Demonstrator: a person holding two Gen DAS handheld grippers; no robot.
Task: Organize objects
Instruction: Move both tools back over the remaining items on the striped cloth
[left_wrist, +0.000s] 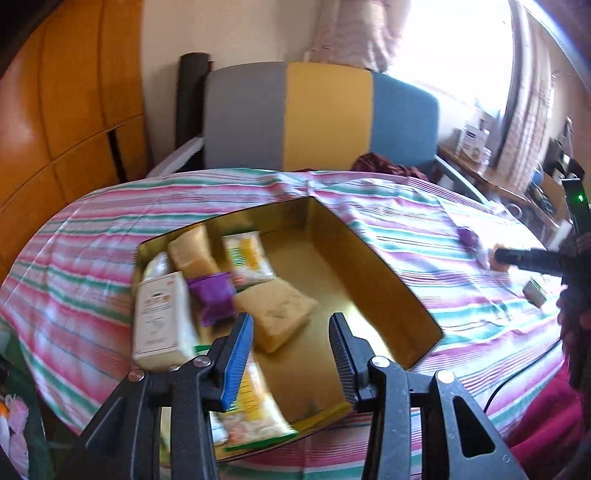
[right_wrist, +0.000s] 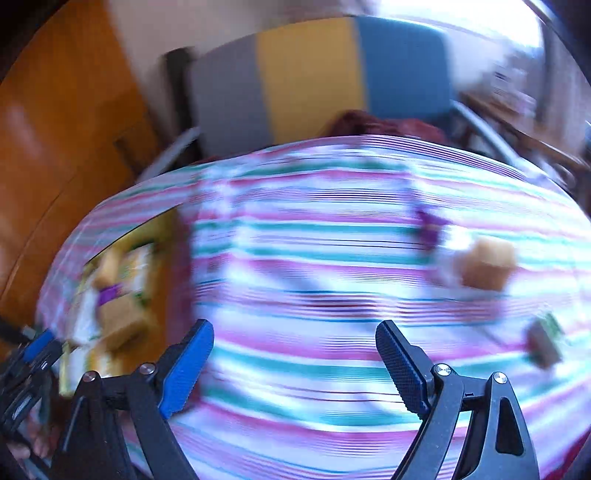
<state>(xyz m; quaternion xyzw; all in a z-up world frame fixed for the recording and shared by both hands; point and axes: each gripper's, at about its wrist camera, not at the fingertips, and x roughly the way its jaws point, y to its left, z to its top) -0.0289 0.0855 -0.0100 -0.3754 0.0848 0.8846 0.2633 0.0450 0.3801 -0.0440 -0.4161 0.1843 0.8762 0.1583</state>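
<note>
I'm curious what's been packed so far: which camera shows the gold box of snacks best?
The left wrist view: the gold box sits centred, open, packets inside fairly clear. The right wrist view shows only a blurred sliver of it at the left edge.

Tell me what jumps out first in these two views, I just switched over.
The open gold tin on the striped bedspread, its left half filled with snack packets, a purple packet among them. Loose items lie on the cloth to the right: a tan cake and a small green box. Both the left gripper and right gripper hold nothing.
</note>
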